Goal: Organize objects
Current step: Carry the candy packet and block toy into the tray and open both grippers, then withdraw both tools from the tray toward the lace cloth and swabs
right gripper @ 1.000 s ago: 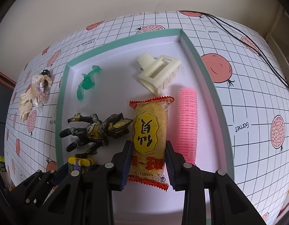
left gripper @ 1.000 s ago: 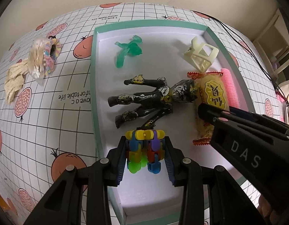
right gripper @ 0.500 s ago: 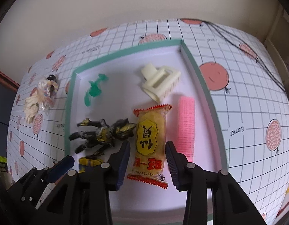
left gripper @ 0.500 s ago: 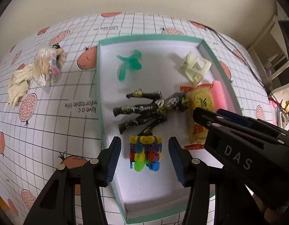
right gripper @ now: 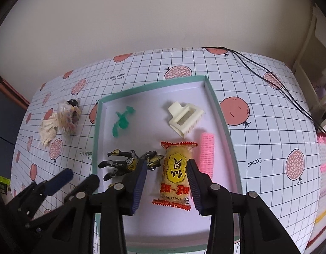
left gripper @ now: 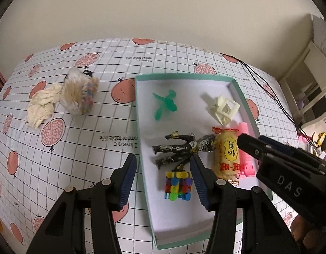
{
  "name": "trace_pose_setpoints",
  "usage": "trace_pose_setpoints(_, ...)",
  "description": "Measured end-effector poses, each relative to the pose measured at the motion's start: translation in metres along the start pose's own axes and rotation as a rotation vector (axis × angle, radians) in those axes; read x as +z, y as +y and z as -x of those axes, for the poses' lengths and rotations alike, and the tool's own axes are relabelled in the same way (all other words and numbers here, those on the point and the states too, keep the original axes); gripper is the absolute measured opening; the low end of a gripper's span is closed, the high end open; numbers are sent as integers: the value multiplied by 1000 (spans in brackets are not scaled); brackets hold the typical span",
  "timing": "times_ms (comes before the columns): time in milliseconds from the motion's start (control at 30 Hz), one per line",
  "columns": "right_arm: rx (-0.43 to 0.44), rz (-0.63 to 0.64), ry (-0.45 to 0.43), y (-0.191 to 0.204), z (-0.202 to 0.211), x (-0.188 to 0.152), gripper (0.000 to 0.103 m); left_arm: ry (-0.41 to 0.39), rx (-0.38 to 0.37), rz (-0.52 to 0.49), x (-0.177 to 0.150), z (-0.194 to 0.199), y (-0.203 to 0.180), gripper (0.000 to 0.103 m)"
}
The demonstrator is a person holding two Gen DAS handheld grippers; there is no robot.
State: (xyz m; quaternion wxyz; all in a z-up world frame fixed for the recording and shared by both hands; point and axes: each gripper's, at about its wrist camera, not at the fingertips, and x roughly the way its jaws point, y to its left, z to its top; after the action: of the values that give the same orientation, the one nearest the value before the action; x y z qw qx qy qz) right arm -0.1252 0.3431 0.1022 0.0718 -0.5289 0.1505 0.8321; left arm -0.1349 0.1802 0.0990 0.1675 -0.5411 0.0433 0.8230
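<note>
A green-rimmed white tray (left gripper: 139, 114) (right gripper: 218, 103) holds a multicoloured block toy (left gripper: 178, 185), a black-and-gold figure (left gripper: 180, 148) (right gripper: 129, 162), a yellow snack packet (left gripper: 227, 154) (right gripper: 176, 173), a pink roller (right gripper: 207, 152), a cream hair clip (left gripper: 223, 109) (right gripper: 185, 117) and a green plastic piece (left gripper: 165, 106) (right gripper: 120, 123). My left gripper (left gripper: 163, 176) hangs open above the tray's left rim, the block toy lying loose below it. My right gripper (right gripper: 166, 182) is open above the snack packet, not touching it.
On the pomegranate-print tablecloth left of the tray lie a clear bag of colourful bits (left gripper: 80, 94) (right gripper: 67, 116) and a crumpled cream cloth (left gripper: 41, 108) (right gripper: 47, 132). Black cables (right gripper: 268, 74) run across the back right. White shelving (left gripper: 306, 91) stands beyond the right edge.
My left gripper let go of the block toy, opened wide and drew back up. My right gripper also opened off the snack packet and rose away from the tray.
</note>
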Motion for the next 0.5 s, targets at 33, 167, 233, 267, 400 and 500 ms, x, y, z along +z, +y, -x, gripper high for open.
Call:
trace_pose_setpoints(33,0,0,4,0,-2,0,43,-3,2,8,1,-1,2,54)
trace_pose_setpoints(167,4,6,10,0,-5,-1,43,-15,16,41,4,1,11,60)
trace_pose_setpoints(233,7,9,11,0,-5,-1,51,-26,26,59,5,2,18,61)
trace_pose_setpoints(267,5,11,11,0,-6,-1,59,-30,31,68,5,3,21,62)
trace_pose_setpoints(400,-13,19,3,2,-5,-2,60,-46,72,107,7,5,36,67)
trace_pose_setpoints(500,-10,20,1,3,-5,-1,65,-53,89,137,7,5,44,69)
